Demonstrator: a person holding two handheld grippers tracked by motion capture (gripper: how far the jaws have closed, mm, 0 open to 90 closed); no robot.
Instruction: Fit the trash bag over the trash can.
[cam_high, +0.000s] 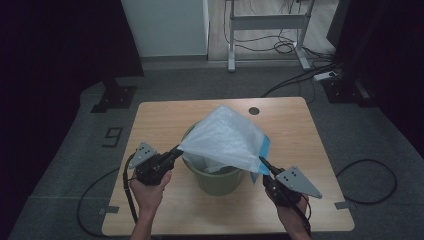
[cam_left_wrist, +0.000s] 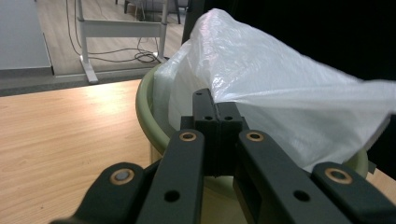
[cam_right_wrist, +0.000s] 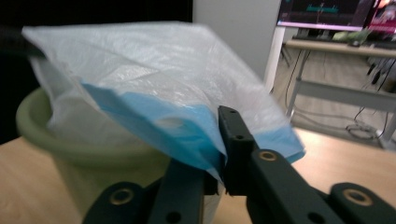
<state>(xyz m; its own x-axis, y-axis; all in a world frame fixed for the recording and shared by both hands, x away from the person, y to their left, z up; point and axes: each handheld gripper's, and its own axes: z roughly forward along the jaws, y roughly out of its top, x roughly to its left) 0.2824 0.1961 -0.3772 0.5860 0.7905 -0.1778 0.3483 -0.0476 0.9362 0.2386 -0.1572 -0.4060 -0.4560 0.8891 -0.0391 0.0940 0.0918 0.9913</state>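
1. Bag (cam_high: 226, 140): thin, floppy, slippery plastic, light; draped over green bin (cam_high: 220, 181) on counter (cam_high: 160, 120).
2. Left tool (cam_high: 176, 150) clamped on bag edge; right tool (cam_high: 264, 164) clamped on blue hem.
3. Best gripped at hem.

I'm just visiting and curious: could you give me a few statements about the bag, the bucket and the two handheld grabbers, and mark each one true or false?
1. The left gripper has its fingers closed on the plastic bag. True.
2. The bag lies flat on the table beside the bucket. False: it is held up over the green bucket, partly hanging into it.
3. The right gripper pinches the bag at its blue edge. True.
4. The bucket is red. False: it is pale green.
5. The bucket is tipped on its side. False: it stands upright on the table.
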